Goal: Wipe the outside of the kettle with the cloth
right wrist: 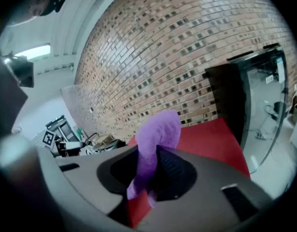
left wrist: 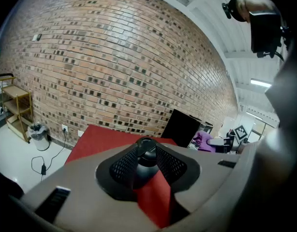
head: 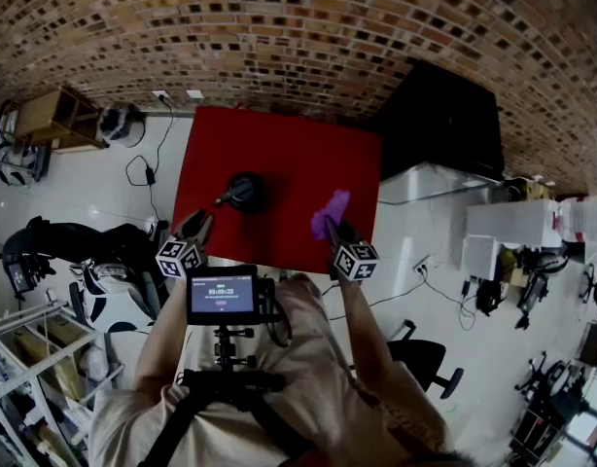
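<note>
A: Since the head view is dim, the kettle reads only as a dark round lump. A short stub pokes from it toward the left gripper. Spout or handle, can't tell.

B: In the left gripper view the jaws cover the kettle's flanks and base. Only its top and a strip of body show in the gap.

A: Touching?

B: Doesn't look it. The jaws stand partly apart with nothing gripped. The kettle sits on the red table just ahead of the tips, lined up with the gap.

A: Right gripper?

B: Clamped on the cloth. The cloth's lower end is buried between the jaws. The rest stands up and flops forward. In the head view it hides the jaw tips.

A: Cloth to kettle?

B: Apart. The cloth is off to the kettle's right, over the table's right part.

A: Looks?

B: Kettle is black, rounded and upright, left of the table's middle. Cloth is purple and fuzzy, bunched into a thick roll.
</note>
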Motion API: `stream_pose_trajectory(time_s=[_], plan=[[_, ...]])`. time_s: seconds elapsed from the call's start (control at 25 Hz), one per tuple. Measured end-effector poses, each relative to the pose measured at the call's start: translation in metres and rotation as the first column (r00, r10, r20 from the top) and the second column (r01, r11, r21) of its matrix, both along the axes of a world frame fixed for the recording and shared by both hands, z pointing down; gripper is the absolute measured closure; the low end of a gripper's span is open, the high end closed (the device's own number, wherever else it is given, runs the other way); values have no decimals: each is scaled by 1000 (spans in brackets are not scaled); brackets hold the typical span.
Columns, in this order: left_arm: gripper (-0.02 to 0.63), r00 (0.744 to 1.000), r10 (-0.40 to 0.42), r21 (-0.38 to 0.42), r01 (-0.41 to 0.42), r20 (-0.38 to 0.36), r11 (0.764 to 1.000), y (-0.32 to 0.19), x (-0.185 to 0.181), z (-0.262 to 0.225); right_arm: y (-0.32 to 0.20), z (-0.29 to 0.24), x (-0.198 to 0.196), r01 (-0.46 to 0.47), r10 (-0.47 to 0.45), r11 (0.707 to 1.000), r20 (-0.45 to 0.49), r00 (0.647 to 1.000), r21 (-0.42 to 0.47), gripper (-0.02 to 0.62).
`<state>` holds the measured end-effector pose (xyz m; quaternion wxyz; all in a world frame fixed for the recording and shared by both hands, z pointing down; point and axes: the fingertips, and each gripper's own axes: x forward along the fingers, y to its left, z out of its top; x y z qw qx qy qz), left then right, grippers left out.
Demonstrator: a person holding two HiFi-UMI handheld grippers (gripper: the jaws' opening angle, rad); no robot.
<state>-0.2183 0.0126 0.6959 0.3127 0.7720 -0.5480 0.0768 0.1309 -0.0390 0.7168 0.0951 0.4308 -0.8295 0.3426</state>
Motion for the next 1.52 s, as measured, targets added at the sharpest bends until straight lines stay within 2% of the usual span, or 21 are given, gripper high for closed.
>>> stream_pose_trajectory(time_s=[0.12,0.24,0.32,0.4,0.52,0.6,0.72,0.8,1.04,1.24,1.32,1.44,1.48,1.52], plan=[[489,1000,-14,7,14,2,1000,5,3,-3,6,-24,7,20,-21,999,19,1000,48,495],[488,999,6,0,-6,33,1000,5,7,2,9,-34,12,40,-41,997,8,999,61,495],[486,997,40,-23,-39,68,999,4,7,12,13,-32,13,60,-59,997,-9,998,56,495],[472,986,96,-68,-87,137,994,0,5,29,19,-29,15,76,-75,996,-24,997,48,495],[392,958,191,-171,-156,213,973,-16,-4,66,27,-28,15,85,-83,996,-32,996,38,495],[360,933,280,-245,-224,226,943,-25,-5,90,34,-26,12,78,-77,997,-28,997,29,495],[360,857,444,-333,-353,259,875,-34,4,113,40,-24,8,62,-61,998,-27,998,17,495],[361,814,506,-351,-402,286,846,-40,10,120,43,-22,7,51,-51,999,-28,998,7,495],[448,759,552,-347,-444,344,826,-50,10,142,50,-18,3,8,-8,1000,-20,1000,-2,495],[471,744,573,-349,-466,343,813,-48,14,140,51,-16,0,-19,19,1000,-12,1000,-2,495],[476,716,602,-369,-484,355,793,-45,17,140,51,-13,-2,-24,24,1000,-9,1000,-4,495],[497,659,669,-407,-538,343,738,-36,31,135,51,-12,-6,-25,25,1000,-11,1000,-8,495],[505,654,682,-410,-551,329,727,-33,37,133,50,-11,-7,-25,25,1000,-10,1000,-9,495],[506,664,681,-401,-559,309,726,-33,44,129,49,-11,-8,-27,27,1000,-7,1000,-10,495]])
